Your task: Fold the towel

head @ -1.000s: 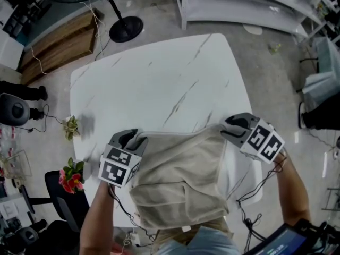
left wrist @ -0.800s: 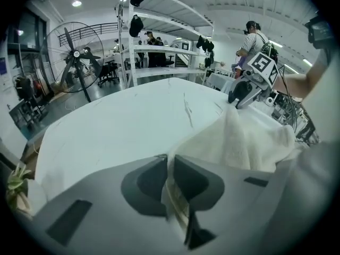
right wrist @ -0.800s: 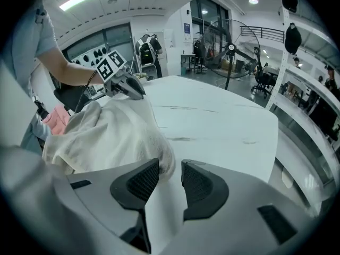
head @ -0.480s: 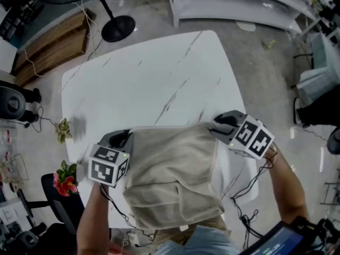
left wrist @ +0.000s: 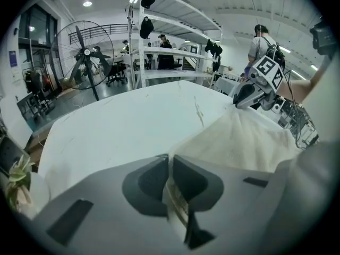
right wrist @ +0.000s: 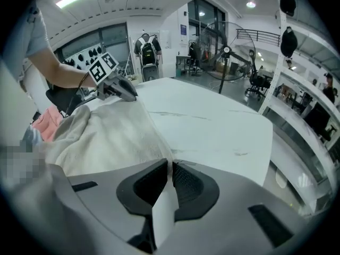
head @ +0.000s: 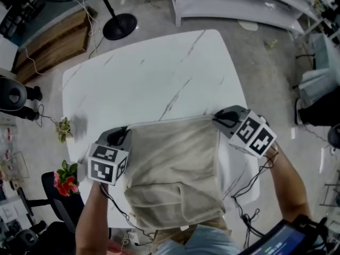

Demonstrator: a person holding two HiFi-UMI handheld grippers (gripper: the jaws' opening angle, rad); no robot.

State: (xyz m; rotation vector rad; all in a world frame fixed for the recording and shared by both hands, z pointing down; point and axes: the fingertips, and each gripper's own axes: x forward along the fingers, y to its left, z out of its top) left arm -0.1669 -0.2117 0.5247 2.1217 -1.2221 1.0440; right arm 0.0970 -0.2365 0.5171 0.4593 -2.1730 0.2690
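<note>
The beige towel [head: 175,169] lies on the near part of the white marble table [head: 154,73], and its near end hangs over the edge toward the person. The left gripper [head: 121,136] has just closed its jaws and pinches the towel's far left corner. The right gripper [head: 223,120] has just closed too, pinching the far right corner. The far edge runs nearly straight between the 2 grippers.

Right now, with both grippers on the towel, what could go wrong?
Both jaws have just closed on the towel at its far corners; the left gripper or right gripper could lose that small pinch on lifting. The towel's near end lies at the table edge and may slide off or crease the fold.
</note>
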